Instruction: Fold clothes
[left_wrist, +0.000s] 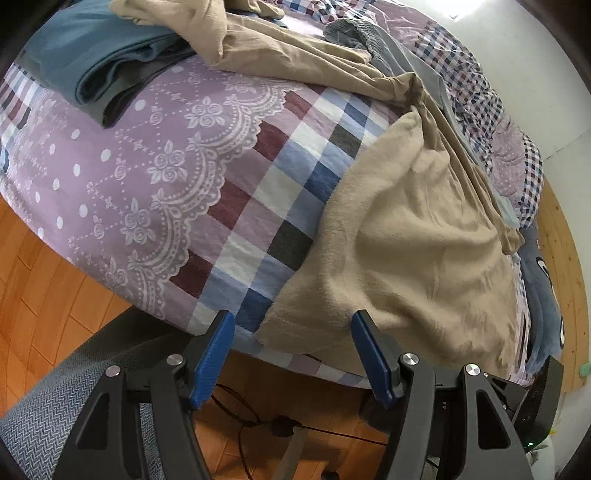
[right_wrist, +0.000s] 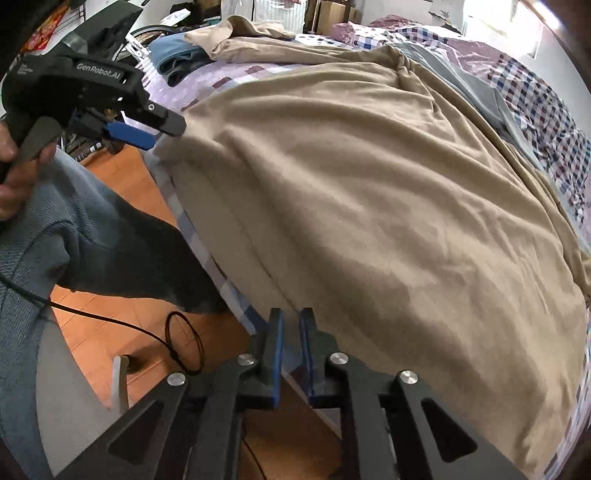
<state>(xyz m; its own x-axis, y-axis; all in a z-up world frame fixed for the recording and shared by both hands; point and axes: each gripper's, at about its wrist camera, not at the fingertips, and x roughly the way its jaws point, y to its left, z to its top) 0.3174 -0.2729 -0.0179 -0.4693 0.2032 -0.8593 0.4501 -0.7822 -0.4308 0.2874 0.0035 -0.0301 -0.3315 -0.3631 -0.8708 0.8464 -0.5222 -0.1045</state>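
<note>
1. Tan garment (right_wrist: 369, 206) lies spread on the bed, hem end at the bed's near edge, rest bunching away toward the far side. Soft, wrinkled, mostly flat.
2. In the left wrist view the same tan garment (left_wrist: 417, 236) sits ahead of and to the right of the fingers; its bottom hem corner hangs over the bed edge between the two blue pads.
3. Left gripper (left_wrist: 291, 325): fingers wide apart, hem corner in the gap, pads not pressing on it. Right pad looks to be touching or just beside the cloth, cannot tell which.
4. Left gripper seen from the right wrist (right_wrist: 162, 133): at the garment's left hem corner, tips at the cloth edge, held by a hand (right_wrist: 11, 177).
5. Right gripper (right_wrist: 291, 321): fingers close together with a narrow slit between the pads. Tips are at the garment's near hem at the bed edge. No cloth clearly in the slit, so not gripping anything I can see.
6. Bedsheet (left_wrist: 147, 166): purple with white lace print and a checked band, ahead-left of the left fingers.
7. Folded blue clothes (left_wrist: 92, 55) stacked far ahead-left of the left fingers, another tan piece draped beside them.
8. Grey garment (right_wrist: 476, 85) beyond the tan one, far ahead-right of the right fingers.
9. Wooden floor (right_wrist: 103, 332) below the bed edge, a black cable (right_wrist: 184, 343) looped on it left of the right fingers.
10. Person's grey knit sleeve (right_wrist: 33, 236) at left.
</note>
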